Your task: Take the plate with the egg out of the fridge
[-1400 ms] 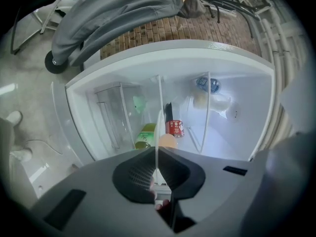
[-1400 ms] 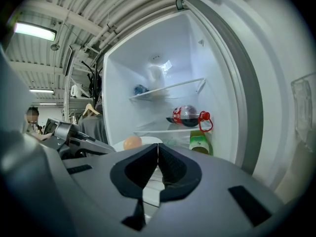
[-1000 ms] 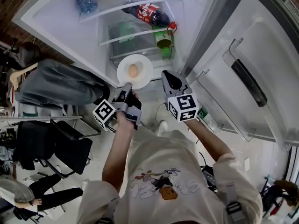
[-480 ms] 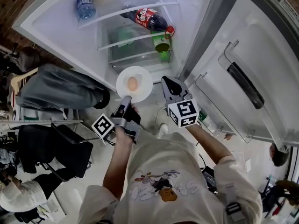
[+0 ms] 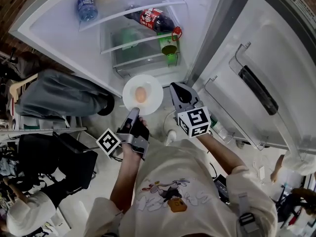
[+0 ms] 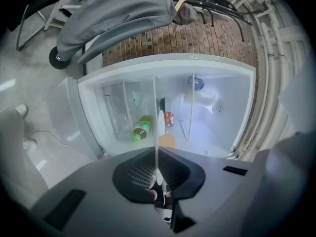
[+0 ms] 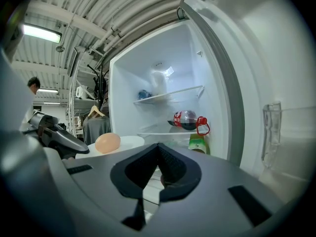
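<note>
Clamping plate (image 5: 153, 98) rim, egg (image 5: 140, 94) atop: left tool (image 5: 134, 111) | right tool (image 5: 178, 89): closed, empty, beside plate

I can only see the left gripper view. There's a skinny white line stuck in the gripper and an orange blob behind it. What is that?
Observer: It's a round white plate. You see it edge-on, and the left gripper is clamped on its rim.
Operator: And the orange blob?
Observer: That's an egg, lying near the plate's middle.
Operator: Where's the other gripper?
Observer: The right gripper is shut on nothing. It sits to the plate's right and doesn't touch it.
</note>
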